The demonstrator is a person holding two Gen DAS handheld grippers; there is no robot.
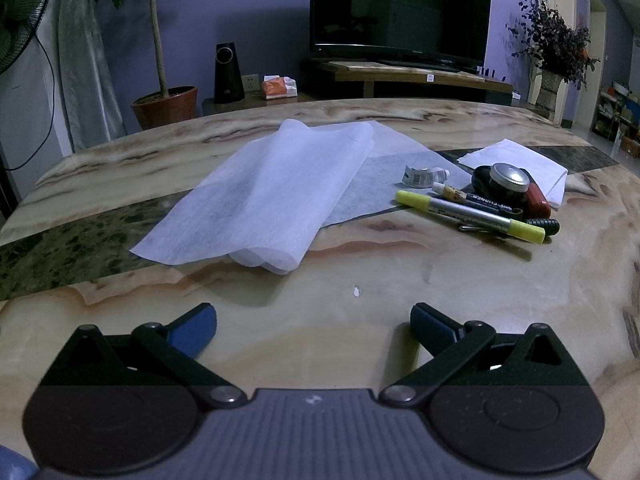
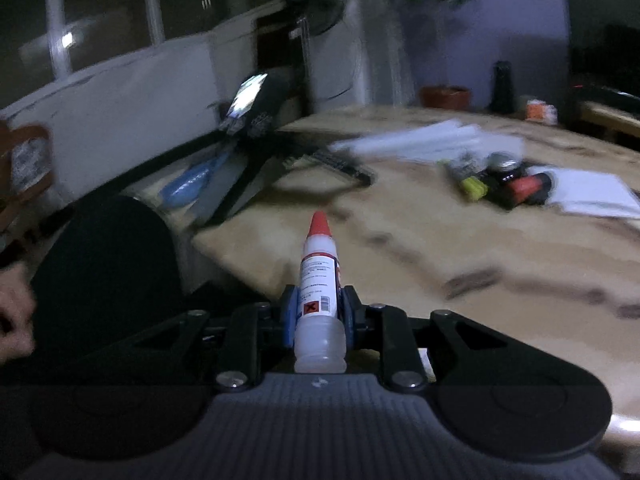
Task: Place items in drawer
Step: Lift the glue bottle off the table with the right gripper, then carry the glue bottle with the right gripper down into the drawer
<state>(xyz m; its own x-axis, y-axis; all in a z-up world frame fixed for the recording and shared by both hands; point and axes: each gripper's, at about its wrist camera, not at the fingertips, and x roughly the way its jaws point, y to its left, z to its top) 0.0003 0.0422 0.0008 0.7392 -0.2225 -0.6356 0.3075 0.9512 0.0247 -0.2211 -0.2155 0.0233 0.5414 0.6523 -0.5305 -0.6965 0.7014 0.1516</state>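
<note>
While no drawer shows, right gripper (image 2: 318, 316) jaws clamp a red-capped glue bottle (image 2: 319, 276) over the bench (image 2: 460, 264); left gripper (image 1: 313, 330) jaws wide, empty.

Both grippers: black linkage arms with silver screws, blue-padded fingers (image 1: 192, 330), and a ribbed grey body.

The left gripper (image 1: 313, 330) hangs low over the near edge of the table, tilted downward, its blue pads (image 1: 196, 330) spread wide with nothing between them. The right gripper (image 2: 319, 312) points downward too, its pads clamped on a glue bottle (image 2: 320, 280). A hand (image 2: 14, 320) shows at far left.
</note>
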